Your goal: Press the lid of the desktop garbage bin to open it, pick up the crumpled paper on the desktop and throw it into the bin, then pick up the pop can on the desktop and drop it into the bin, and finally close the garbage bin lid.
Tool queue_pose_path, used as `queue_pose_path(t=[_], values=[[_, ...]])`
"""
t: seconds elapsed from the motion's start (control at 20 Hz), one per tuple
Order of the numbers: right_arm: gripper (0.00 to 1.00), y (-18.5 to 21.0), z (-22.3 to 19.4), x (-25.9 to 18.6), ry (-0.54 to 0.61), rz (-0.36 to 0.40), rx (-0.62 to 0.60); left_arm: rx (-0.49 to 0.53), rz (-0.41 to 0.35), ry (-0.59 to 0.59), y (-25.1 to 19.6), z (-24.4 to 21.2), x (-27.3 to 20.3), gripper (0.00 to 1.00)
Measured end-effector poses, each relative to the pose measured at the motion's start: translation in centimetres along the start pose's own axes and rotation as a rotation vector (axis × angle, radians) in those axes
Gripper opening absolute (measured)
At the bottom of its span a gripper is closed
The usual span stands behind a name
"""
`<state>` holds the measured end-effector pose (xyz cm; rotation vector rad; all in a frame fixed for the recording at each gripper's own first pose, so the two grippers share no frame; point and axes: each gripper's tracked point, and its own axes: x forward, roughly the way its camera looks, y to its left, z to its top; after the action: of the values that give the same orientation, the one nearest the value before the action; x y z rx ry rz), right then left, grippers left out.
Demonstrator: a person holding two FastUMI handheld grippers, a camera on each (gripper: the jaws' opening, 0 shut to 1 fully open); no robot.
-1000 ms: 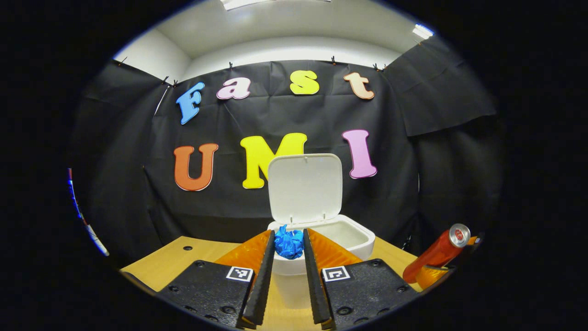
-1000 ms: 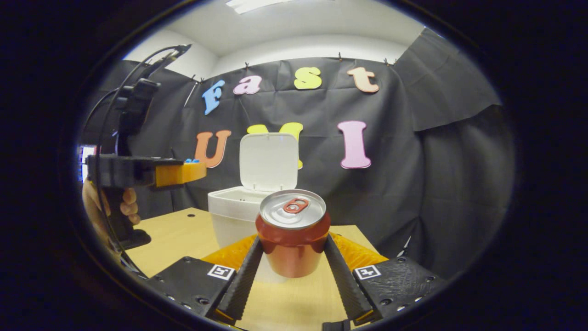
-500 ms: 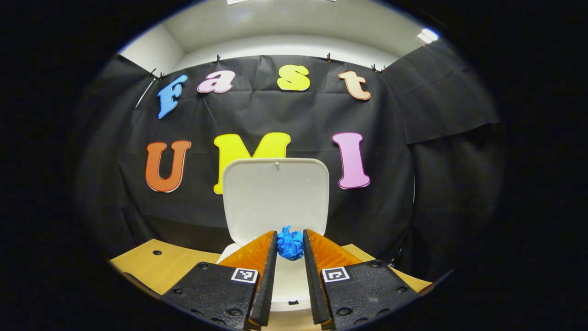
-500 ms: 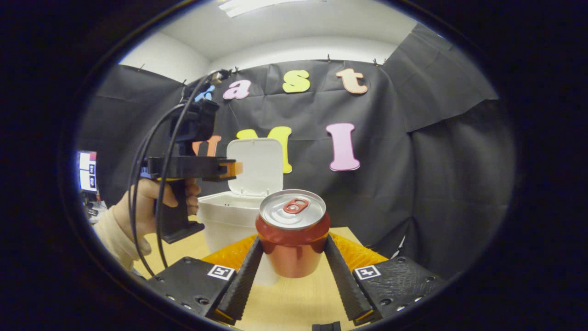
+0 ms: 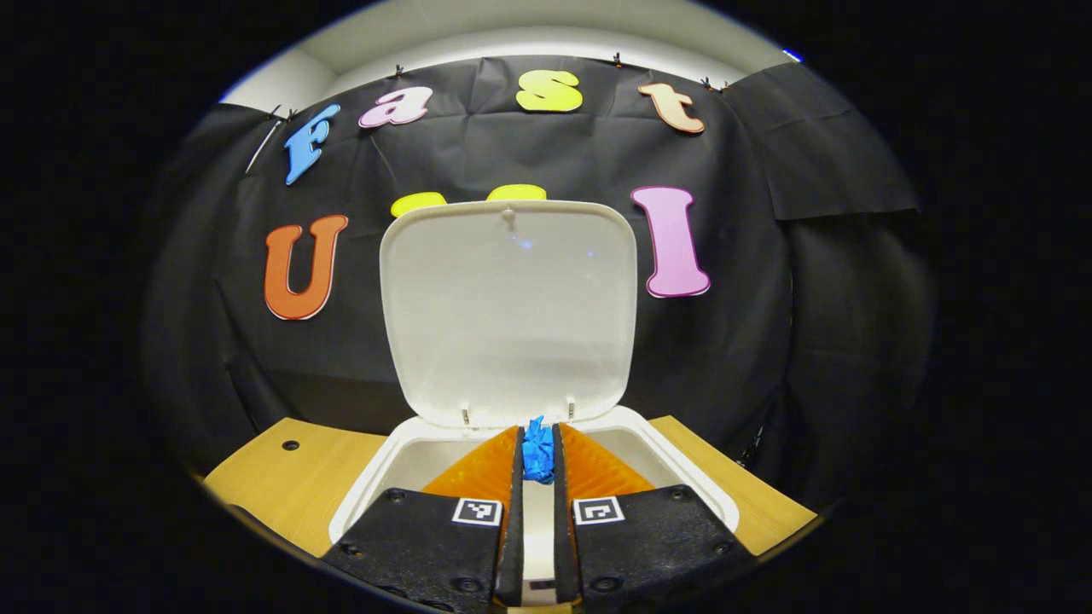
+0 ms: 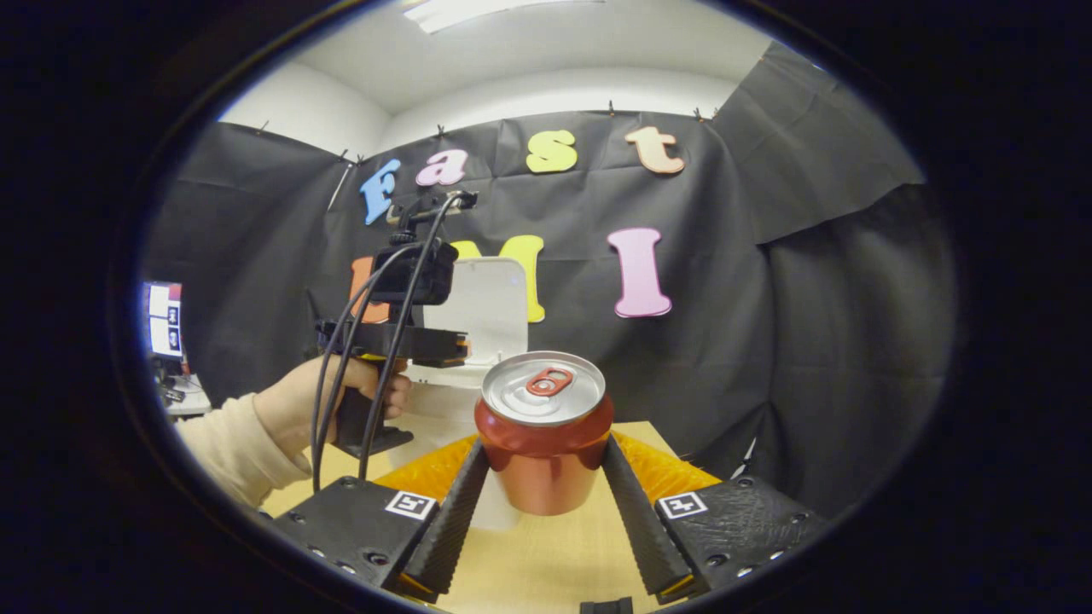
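The left gripper hangs over the open bin, its jaws clenched on the blue paper above the bin's mouth. The lid stands upright behind it. The right gripper holds the red can upright above the bench, jaws grasping its sides, near the bin. A hand grips the left gripper's handle.
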<state>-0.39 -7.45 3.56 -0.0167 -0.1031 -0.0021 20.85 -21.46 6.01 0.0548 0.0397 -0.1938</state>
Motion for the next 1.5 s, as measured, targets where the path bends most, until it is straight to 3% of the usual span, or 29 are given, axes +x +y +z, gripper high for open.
queue_pose_path(t=[0.05,0.1,0.15,0.2,0.3,0.5,0.8,1.0,1.15,1.5], values=[[0.79,-0.1,0.0,-0.1,0.001,-0.004,0.003,-0.002,-0.020,0.001,-0.5,-0.1,-0.1,0.17],[0.79,-0.3,-0.1,0.0,0.002,-0.007,0.007,0.005,-0.022,0.005,-0.7,-0.1,-0.2,0.24],[0.79,-0.3,-0.1,0.1,0.003,-0.008,0.010,0.020,-0.023,0.011,-0.8,-0.2,-0.3,0.35],[0.79,-0.3,-0.1,0.1,0.005,-0.010,0.012,0.035,-0.031,0.014,-1.1,-0.3,-0.6,0.57],[0.79,-0.3,-0.3,0.2,0.011,-0.014,0.008,0.066,-0.039,-0.006,-1.5,0.2,-1.4,0.76],[0.79,0.1,-0.2,0.1,0.009,-0.008,0.003,0.106,-0.023,-0.054,-1.8,1.1,-3.7,0.96],[0.80,0.3,-0.3,0.0,0.006,-0.029,0.018,0.098,0.013,-0.059,0.0,0.7,-8.1,0.98],[0.80,2.0,-0.6,0.0,0.004,-0.012,0.000,0.101,0.029,-0.087,2.4,0.8,-11.5,0.98],[0.80,3.8,-1.9,0.3,0.034,0.020,-0.018,0.077,0.077,-0.038,5.1,-1.5,-13.6,0.98],[0.80,4.1,-3.7,1.3,0.080,-0.034,-0.068,0.025,0.077,-0.014,7.8,-4.6,-15.8,0.95]])
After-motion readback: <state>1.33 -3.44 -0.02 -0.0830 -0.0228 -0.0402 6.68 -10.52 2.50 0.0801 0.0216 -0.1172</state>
